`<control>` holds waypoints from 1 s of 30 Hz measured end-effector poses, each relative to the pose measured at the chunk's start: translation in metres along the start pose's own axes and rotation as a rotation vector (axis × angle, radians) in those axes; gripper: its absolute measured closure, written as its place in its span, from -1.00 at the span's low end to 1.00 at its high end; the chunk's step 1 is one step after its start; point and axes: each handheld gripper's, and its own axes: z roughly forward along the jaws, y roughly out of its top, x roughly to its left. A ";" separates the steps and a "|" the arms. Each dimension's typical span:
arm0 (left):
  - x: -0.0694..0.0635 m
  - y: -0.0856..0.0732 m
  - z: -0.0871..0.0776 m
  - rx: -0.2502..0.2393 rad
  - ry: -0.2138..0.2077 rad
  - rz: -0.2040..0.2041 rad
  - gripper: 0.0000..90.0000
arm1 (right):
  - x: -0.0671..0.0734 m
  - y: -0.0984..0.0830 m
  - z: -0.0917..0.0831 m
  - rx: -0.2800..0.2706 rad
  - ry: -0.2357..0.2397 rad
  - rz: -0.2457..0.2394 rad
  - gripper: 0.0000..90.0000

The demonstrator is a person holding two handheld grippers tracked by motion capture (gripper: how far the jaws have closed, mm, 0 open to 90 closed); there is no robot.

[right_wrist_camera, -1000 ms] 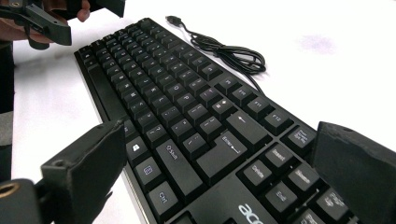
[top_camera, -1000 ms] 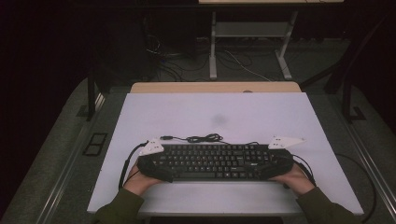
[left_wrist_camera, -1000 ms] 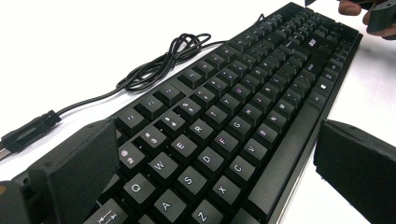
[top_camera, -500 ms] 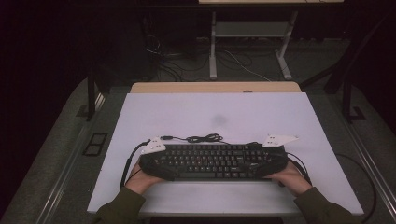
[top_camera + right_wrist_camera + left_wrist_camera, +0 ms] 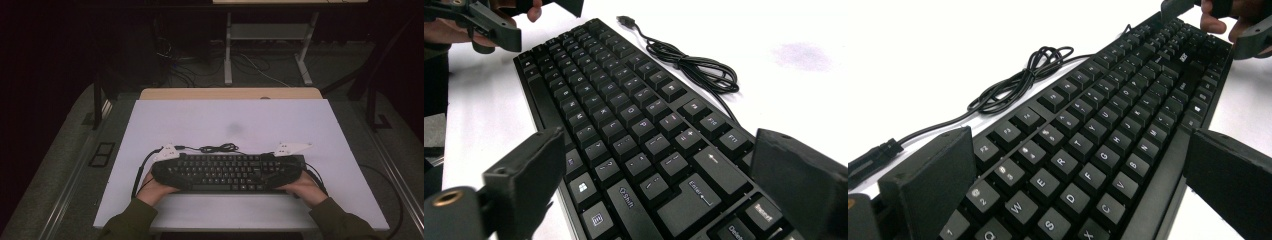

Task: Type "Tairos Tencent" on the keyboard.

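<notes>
A black keyboard (image 5: 227, 172) lies across the near part of the white table (image 5: 230, 125). My left gripper (image 5: 166, 174) straddles its left end. In the left gripper view its jaws (image 5: 1080, 150) stand open, with a white gap beside the keyboard's (image 5: 1098, 135) front edge. My right gripper (image 5: 287, 171) straddles the right end. Its jaws (image 5: 664, 145) have just been closing with the keyboard (image 5: 624, 115) between them. They sit close to both long edges, and no press shows. A hand holds each gripper.
The keyboard's black cable (image 5: 217, 148) lies coiled loose just behind it, with its USB plug (image 5: 624, 20) free on the table. A faint grey smudge (image 5: 234, 127) marks the table's middle. A wooden strip (image 5: 230, 93) edges the far side. Floor cables and a desk frame (image 5: 227, 55) lie beyond.
My right gripper has slid a little leftward, further over the keyboard's right end. The left gripper and the keyboard have stayed where they were.
</notes>
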 end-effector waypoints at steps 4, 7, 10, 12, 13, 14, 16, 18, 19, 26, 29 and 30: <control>0.002 0.003 0.004 -0.002 0.000 -0.001 -1.00 | -0.001 0.002 0.002 0.012 0.014 0.000 -0.57; 0.002 0.004 0.005 -0.001 -0.003 -0.001 -1.00 | -0.001 0.002 0.003 0.015 0.015 -0.003 -0.50; 0.003 0.005 0.008 0.002 -0.003 -0.004 -1.00 | -0.001 0.004 0.006 0.027 0.022 -0.003 -0.38; 0.003 0.006 0.009 0.001 -0.003 -0.005 -1.00 | -0.001 0.005 0.007 0.029 0.023 -0.006 -0.35; 0.003 0.007 0.010 0.001 -0.003 -0.003 -1.00 | 0.000 0.005 0.008 0.033 0.026 -0.008 -0.31; 0.003 0.008 0.010 -0.001 -0.001 -0.006 -1.00 | 0.000 0.005 0.009 0.033 0.029 -0.010 -0.28; 0.003 0.010 0.012 -0.002 -0.003 -0.005 -1.00 | 0.000 0.006 0.011 0.040 0.034 -0.015 -0.22; 0.003 0.011 0.013 0.001 -0.002 -0.006 -1.00 | 0.000 0.005 0.012 0.048 0.041 -0.013 -0.14; 0.003 0.012 0.014 0.000 -0.005 -0.005 -1.00 | 0.000 0.005 0.012 0.053 0.050 -0.017 -0.10; 0.003 0.017 0.020 0.003 -0.007 0.000 -1.00 | 0.001 0.004 0.013 0.070 0.067 -0.026 0.29; 0.002 0.018 0.023 -0.003 -0.009 0.000 -1.00 | 0.001 0.003 0.013 0.081 0.066 -0.039 0.39; 0.001 0.018 0.024 -0.006 -0.007 -0.001 -1.00 | 0.002 0.003 0.013 0.087 0.063 -0.043 0.44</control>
